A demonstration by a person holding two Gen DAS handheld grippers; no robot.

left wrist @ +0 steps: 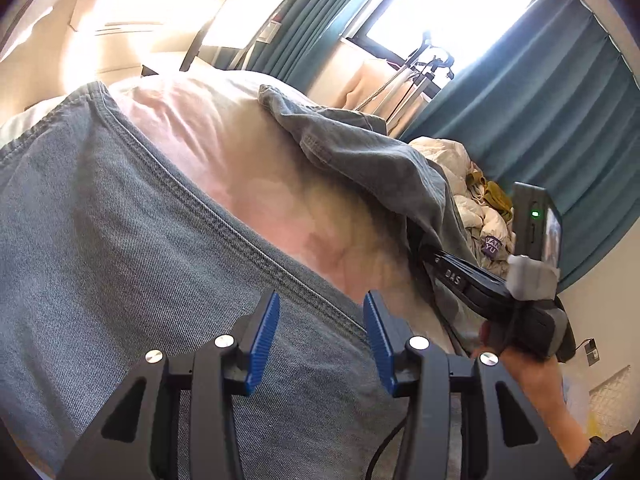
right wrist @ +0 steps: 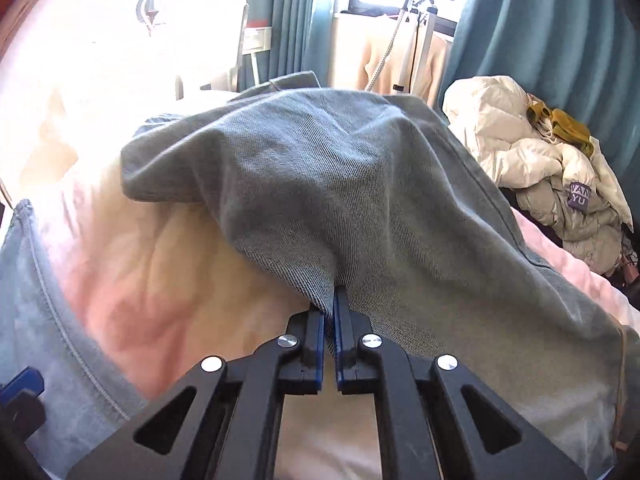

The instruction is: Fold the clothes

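Grey-blue jeans (left wrist: 120,220) lie spread on a bed with a pink and cream sheet (left wrist: 260,184). My left gripper (left wrist: 320,300) hovers open just above one trouser leg, its blue pads apart with only the seam below them. In the right wrist view the other leg of the jeans (right wrist: 320,168) is bunched and lifted in a fold. My right gripper (right wrist: 334,292) is shut on that fold, denim pinched between the blue pads. From the left wrist view the right gripper's body (left wrist: 460,276) reaches under the raised denim, its fingertips hidden by cloth, with a hand (left wrist: 532,376) holding it.
A heap of cream padded jackets (right wrist: 540,168) with a mustard garment on top sits at the bed's far right. Teal curtains (left wrist: 520,100) and a bright window stand behind, with a clothes stand (right wrist: 420,20) by the sill. The pink sheet (right wrist: 140,260) lies bare between the two legs.
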